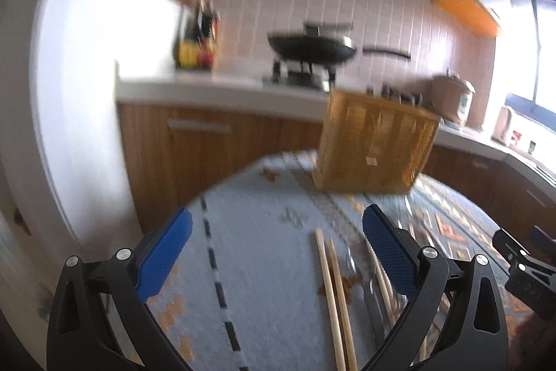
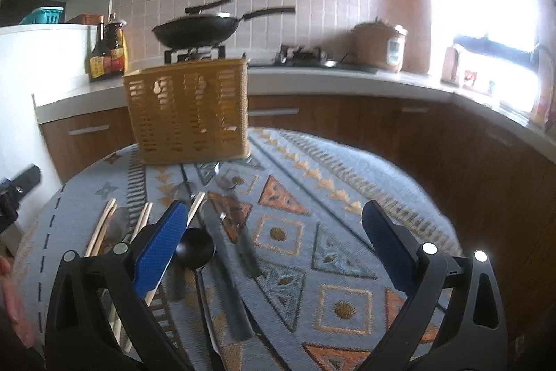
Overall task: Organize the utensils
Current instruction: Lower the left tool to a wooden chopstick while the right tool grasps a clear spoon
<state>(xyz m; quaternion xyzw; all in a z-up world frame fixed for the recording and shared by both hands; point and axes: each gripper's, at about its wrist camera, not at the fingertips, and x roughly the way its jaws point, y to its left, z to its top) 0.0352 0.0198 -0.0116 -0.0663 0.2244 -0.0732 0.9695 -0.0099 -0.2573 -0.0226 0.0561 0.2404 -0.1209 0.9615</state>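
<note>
Utensils: we see them lying loose on a patterned blue tablecloth, in a cluster in front of a woven yellow utensil basket.
Chopsticks: one wooden pair lies flat between the fingers of our left gripper; in the right wrist view, more pairs lie at the left of the cluster.
Black ladle: its round bowl sits just beside the left finger of our right gripper.
Dark-handled cutlery: several pieces lie side by side, handles pointing toward us; blur hides which is a knife or a fork.
Basket: upright at the far edge of the table, apart from the utensils.
Left gripper: we hold it spread wide above the cloth, with nothing between the blue pads.
Right gripper: also spread wide and gripping nothing, hovering over the cutlery.
Background: a black wok on a stove, sauce bottles, and a rice cooker on the counter.
</note>
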